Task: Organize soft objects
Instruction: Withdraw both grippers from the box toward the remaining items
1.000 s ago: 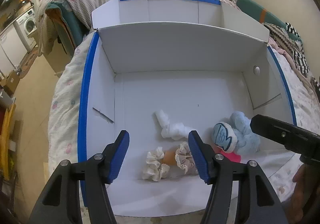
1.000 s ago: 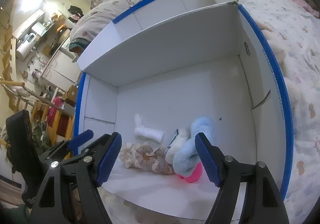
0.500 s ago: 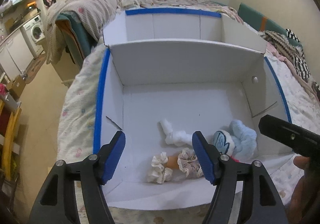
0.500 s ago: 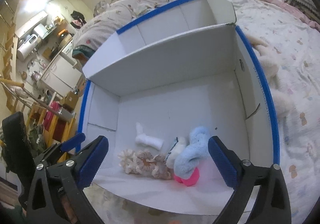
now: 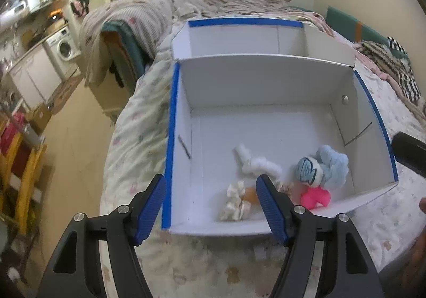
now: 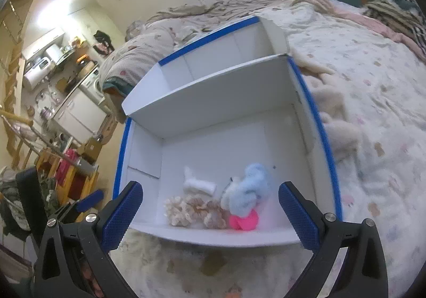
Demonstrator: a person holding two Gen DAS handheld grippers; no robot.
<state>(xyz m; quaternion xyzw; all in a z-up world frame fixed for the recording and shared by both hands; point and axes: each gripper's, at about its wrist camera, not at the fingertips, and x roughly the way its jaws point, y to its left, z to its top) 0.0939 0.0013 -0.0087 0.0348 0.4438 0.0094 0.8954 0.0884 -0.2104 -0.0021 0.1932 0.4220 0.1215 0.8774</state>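
Observation:
A white box with blue tape edges (image 5: 170, 122) (image 6: 316, 122) lies on the bed. Inside near its front lie a white sock (image 5: 255, 162) (image 6: 198, 184), a cream frilly cloth (image 5: 235, 200) (image 6: 186, 208), a light blue plush (image 5: 326, 167) (image 6: 250, 191) and a pink soft item (image 5: 315, 196) (image 6: 243, 220). My left gripper (image 5: 211, 207) is open and empty, above the box's front left edge. My right gripper (image 6: 210, 215) is open and empty, in front of the box; its body shows in the left wrist view (image 5: 410, 154).
The bed has a floral cover (image 6: 372, 90) and rumpled blankets (image 5: 149, 18) behind the box. A fluffy cream item (image 6: 335, 109) lies right of the box. Kitchen units with a washing machine (image 5: 64, 47) and a yellow rack (image 5: 18, 186) stand at the left.
Both grippers have pulled back and up from the box, so the box looks smaller and farther. The right gripper's jaws have opened wider. The soft items stay in place.

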